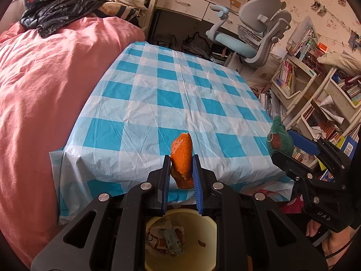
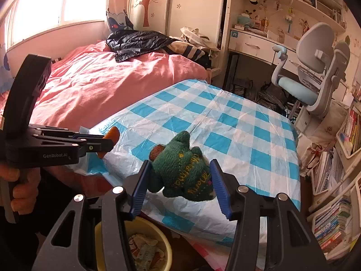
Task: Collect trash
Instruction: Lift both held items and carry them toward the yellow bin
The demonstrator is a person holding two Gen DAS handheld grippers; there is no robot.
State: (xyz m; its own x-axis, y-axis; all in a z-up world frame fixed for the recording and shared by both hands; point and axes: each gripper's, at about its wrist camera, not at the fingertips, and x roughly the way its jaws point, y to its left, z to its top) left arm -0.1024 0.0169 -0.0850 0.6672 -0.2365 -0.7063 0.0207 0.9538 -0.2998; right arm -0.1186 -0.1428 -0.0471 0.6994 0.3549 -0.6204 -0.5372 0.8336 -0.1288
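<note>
Your left gripper [image 1: 180, 176] is clamped narrowly on the orange peel [image 1: 182, 158], above the yellow bin [image 1: 207, 244]. Your right gripper [image 2: 180, 187], about half spread, pads against the green knitted toy [image 2: 183, 169], holds it at the checked table [image 2: 248, 135] edge.

Both wrist cams look forward-down, close over checkered table [image 1: 180, 85] edge (shared: bed [image 2: 90, 85], bin [image 1: 203, 228]).

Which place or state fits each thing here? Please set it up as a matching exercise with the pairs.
Things:
1. orange peel
2. green knitted toy
3. yellow bin
4. black jacket

Places:
a. on the pink bed
b. between the right gripper's jaws
c. clamped by the left gripper
d. below the table edge, with scraps inside

Pairs: 1-c, 2-b, 3-d, 4-a
</note>
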